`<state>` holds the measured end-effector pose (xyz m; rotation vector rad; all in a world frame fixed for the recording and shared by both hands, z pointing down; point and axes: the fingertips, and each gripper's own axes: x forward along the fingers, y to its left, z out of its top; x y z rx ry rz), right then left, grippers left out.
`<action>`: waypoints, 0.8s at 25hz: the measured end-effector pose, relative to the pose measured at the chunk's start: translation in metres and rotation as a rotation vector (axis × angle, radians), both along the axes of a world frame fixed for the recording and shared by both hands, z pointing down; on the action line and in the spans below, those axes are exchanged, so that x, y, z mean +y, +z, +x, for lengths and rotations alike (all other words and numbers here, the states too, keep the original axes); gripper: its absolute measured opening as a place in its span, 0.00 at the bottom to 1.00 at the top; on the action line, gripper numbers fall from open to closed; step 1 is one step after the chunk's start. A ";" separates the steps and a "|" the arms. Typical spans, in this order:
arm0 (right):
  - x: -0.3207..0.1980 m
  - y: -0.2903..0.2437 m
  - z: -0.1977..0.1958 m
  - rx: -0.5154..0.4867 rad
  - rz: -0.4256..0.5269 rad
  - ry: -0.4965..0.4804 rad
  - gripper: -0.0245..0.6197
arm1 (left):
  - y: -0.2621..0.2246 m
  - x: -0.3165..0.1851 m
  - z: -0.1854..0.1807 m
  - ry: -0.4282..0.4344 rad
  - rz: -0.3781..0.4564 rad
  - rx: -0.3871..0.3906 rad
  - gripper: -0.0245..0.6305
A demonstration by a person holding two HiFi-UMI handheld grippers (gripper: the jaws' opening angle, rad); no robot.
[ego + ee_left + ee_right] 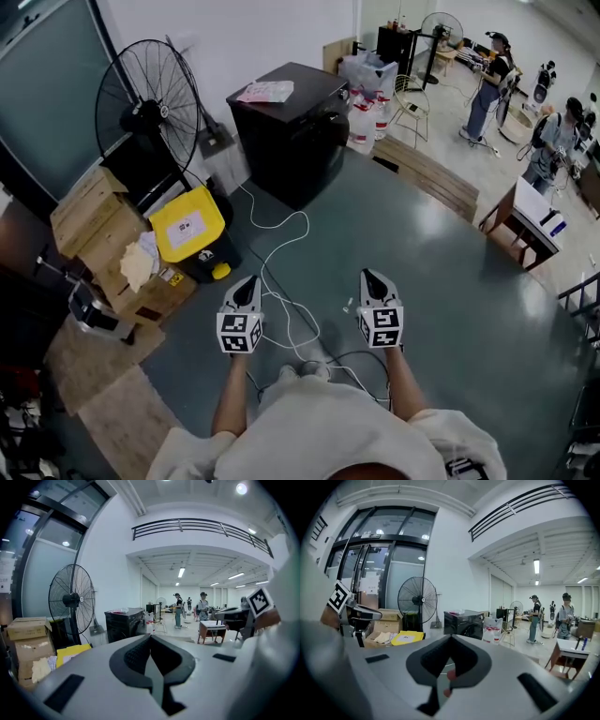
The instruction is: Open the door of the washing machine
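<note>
A tall black standing fan (150, 98) is set on a grey-green floor (450, 281). Behind the fan a white wall (253, 37) is seen, and to the fan's left a large glazed panel (47, 84) in dark frames. Stacked cardboard boxes (89, 220) are placed just beside the fan's foot. Well to the fan's right a low wooden platform (427, 173) is laid. High above the fan a railed balcony (201, 527) is seen, with strip lights (181, 572) lit beneath.

"What crowds the washing machine (291, 131)?"

"Left of it stand a fan (150, 98) and a yellow bin (187, 225). Right of it are jugs (370, 112) and a low wooden platform (427, 173)."

"And on its near side?"

"Open floor (422, 253), crossed only by a white cable (281, 223)."
</note>
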<state>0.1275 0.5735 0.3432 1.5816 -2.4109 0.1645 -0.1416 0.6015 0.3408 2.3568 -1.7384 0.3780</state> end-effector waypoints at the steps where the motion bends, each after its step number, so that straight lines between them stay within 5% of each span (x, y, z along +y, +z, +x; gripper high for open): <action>1: -0.001 0.001 0.002 0.000 -0.002 -0.003 0.04 | 0.001 0.000 0.003 -0.002 -0.002 -0.001 0.05; 11: -0.014 0.015 0.005 -0.013 -0.015 -0.021 0.04 | 0.016 -0.005 0.014 -0.014 -0.020 -0.004 0.05; 20: -0.071 0.021 -0.020 0.002 -0.026 -0.032 0.04 | 0.021 -0.068 -0.005 -0.009 -0.017 0.008 0.05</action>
